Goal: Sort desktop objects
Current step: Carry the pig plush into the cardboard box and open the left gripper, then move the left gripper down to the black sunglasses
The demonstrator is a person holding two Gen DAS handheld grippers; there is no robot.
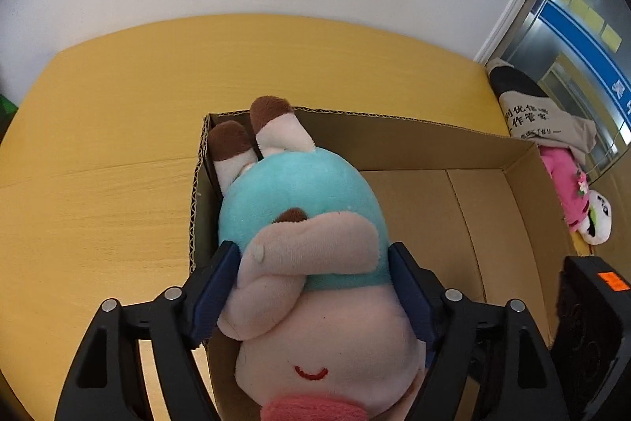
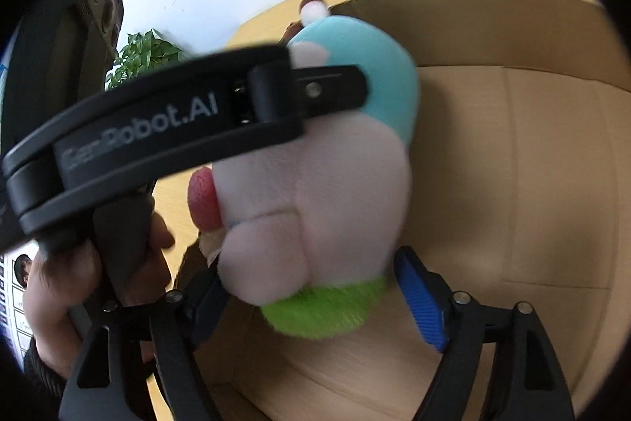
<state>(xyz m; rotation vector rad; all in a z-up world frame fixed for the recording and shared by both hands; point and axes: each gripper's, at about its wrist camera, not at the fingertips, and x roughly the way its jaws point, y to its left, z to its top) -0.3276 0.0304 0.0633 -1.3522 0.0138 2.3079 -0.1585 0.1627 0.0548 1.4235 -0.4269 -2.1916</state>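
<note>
1. The left hand-held gripper (image 1: 313,287) is clamped on the plush toy (image 1: 307,223), held over the cardboard box (image 1: 512,160) on the desk (image 1: 98,152) — not released.
2. The right hand-held gripper (image 2: 311,302) stands spread around its green end, apparently not pinching.
3. Other soft things (image 1: 568,184) lie outside — sorting seems unfinished.

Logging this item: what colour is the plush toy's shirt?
Turquoise on the plush toy; clearest in the left wrist view.

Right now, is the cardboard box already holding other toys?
No, the cardboard box floor looks bare beside the plush toy held by the left gripper.
</note>
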